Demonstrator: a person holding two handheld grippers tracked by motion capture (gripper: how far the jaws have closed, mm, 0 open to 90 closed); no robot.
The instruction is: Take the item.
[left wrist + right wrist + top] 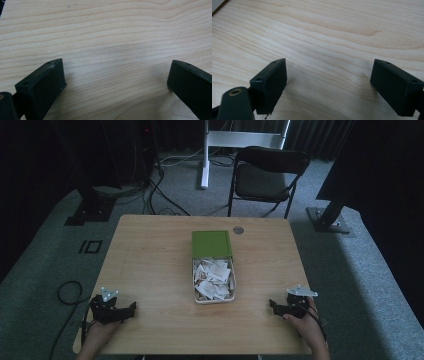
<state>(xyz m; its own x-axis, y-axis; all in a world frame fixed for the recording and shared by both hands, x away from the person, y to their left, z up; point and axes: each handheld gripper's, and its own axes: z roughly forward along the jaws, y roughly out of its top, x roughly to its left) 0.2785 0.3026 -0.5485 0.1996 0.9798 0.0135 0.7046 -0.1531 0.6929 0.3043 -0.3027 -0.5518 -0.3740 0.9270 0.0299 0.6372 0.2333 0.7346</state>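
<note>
- Left gripper (pixel 134 307), near edge of table (pixel 150 250), held in the person's hand. Jaws spread wide, nothing between them; the left gripper view has bare wood grain under and ahead of both pads.
- Right gripper (pixel 271 304), mirror position at the near right, hand wrapped round its rear. Jaws also spread wide, empty; the right gripper view has plain tabletop between them.
- Both tips point inward toward the centre line. Reads as a ready stance: tools parked low at the table's near corners, opened in advance, so either can go in without crossing the other.
- Tin (pixel 214 282), mid-table, between the two grippers and a little beyond them. Well apart from both, touching neither. Roughly the same reach from each side.
- Tin is open and packed with pale sachets (pixel 215 277), lying jumbled. What is printed on them is too small to tell.
- Green lid (pixel 211 243), slid back over the tin's far end, leaving the near end uncovered. Judged: set that way so the contents face the person.
- Small round disc (pixel 238 230), just past the lid's far right corner, apart from it.
- Beyond the table: folding chair (pixel 267 175), cables on carpet.
</note>
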